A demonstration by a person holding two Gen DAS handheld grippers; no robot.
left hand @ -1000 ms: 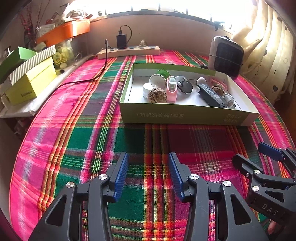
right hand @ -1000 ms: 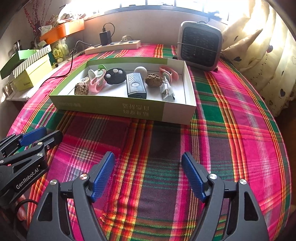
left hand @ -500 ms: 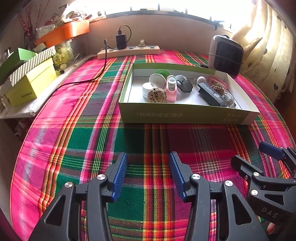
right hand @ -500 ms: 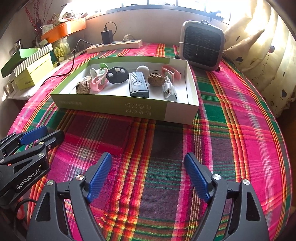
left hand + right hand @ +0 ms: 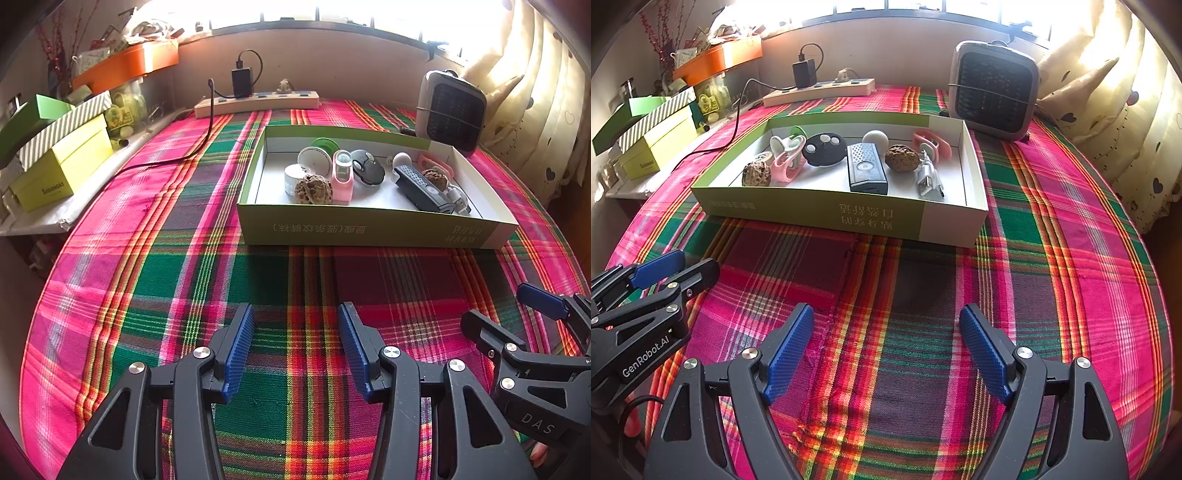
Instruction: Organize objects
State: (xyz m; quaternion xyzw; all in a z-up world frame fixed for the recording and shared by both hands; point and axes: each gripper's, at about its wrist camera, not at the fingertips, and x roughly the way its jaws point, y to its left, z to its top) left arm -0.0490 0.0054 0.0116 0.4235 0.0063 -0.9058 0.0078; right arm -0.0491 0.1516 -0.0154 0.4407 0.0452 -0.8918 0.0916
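Observation:
A shallow green and white box (image 5: 369, 229) (image 5: 820, 212) stands on the plaid tablecloth. It holds two walnuts (image 5: 756, 174) (image 5: 902, 158), a pink bottle (image 5: 342, 177), a round black device (image 5: 825, 148), a black remote (image 5: 866, 168), a white ball (image 5: 875, 139), a pink ring (image 5: 932, 144), a white cable (image 5: 926, 177) and small round tins (image 5: 314, 161). My left gripper (image 5: 296, 345) is open and empty, low over the cloth in front of the box. My right gripper (image 5: 886, 347) is open and empty, beside it.
A small grey heater (image 5: 993, 90) stands behind the box on the right. A power strip with a charger (image 5: 820, 90) lies at the back. Green and yellow boxes (image 5: 55, 147) and an orange tray (image 5: 125, 64) are on the left ledge. A curtain (image 5: 1126, 110) hangs right.
Both grippers have drifted slightly back and up from the box, still open. Nothing in the box has moved.

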